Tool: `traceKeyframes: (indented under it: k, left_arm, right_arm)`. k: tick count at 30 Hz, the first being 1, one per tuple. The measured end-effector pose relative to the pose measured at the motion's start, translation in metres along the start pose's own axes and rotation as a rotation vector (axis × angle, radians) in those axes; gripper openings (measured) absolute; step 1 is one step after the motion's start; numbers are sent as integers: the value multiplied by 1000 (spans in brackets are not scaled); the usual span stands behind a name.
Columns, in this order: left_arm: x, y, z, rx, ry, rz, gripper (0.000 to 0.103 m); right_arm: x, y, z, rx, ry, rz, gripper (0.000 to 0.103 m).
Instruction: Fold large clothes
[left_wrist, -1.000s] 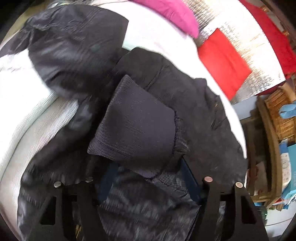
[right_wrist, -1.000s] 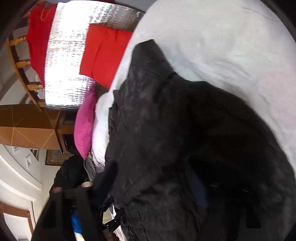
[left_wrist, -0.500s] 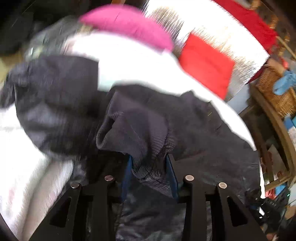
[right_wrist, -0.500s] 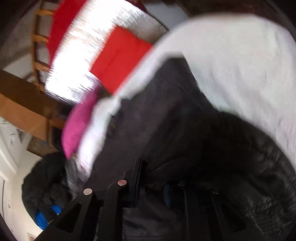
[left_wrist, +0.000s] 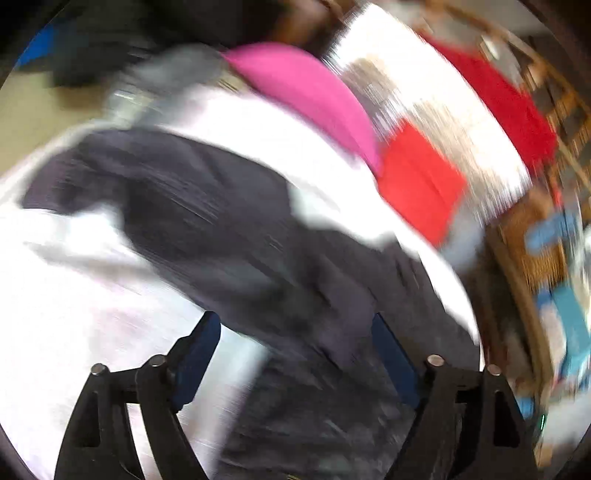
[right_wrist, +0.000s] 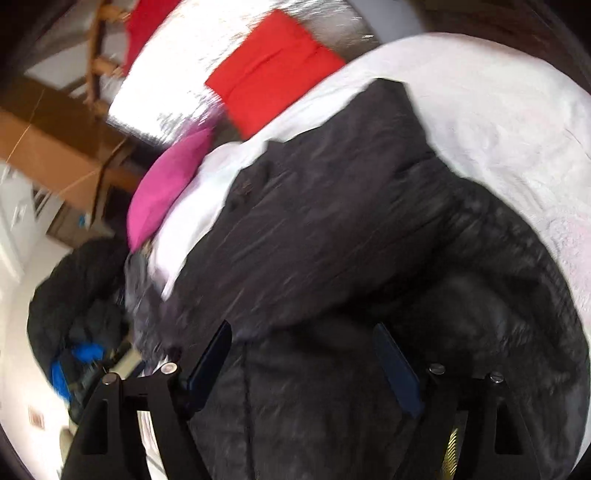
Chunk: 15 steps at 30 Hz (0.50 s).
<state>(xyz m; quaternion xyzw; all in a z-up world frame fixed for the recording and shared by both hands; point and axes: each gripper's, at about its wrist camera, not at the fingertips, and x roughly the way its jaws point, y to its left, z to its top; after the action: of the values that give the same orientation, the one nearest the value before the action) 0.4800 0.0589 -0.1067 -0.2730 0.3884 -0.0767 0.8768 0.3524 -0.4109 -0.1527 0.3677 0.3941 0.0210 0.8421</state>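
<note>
A large dark padded jacket (left_wrist: 229, 229) lies crumpled on a white bed (left_wrist: 74, 295). The view is blurred by motion. My left gripper (left_wrist: 295, 332) is open, its blue pads spread wide over a fold of the jacket. In the right wrist view the same jacket (right_wrist: 351, 240) fills the middle of the frame on the bed (right_wrist: 498, 110). My right gripper (right_wrist: 303, 343) is open too, its jaws wide apart above the jacket's dark fabric.
A pink pillow (left_wrist: 314, 92) and a red cushion (left_wrist: 417, 184) lie at the head of the bed, by a shiny silver sheet (right_wrist: 177, 81). Wicker shelving (left_wrist: 535, 258) stands to the right. A dark heap of clothes (right_wrist: 77, 295) lies on the floor.
Both grippers were shut on jacket fabric half a second ago and have now opened. The ribbed cuff in the left jaws has dropped out of sight. Both cameras swung upward.
</note>
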Motion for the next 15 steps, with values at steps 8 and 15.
traceKeyframes:
  k: [8, 15]
  left_arm:
    - [-13, 151, 65, -423, -198, 108, 87]
    - [43, 195, 87, -625, -100, -68, 87]
  right_arm:
    - [10, 22, -25, -134, 21, -31, 82]
    - [31, 17, -15, -105, 13, -35, 82]
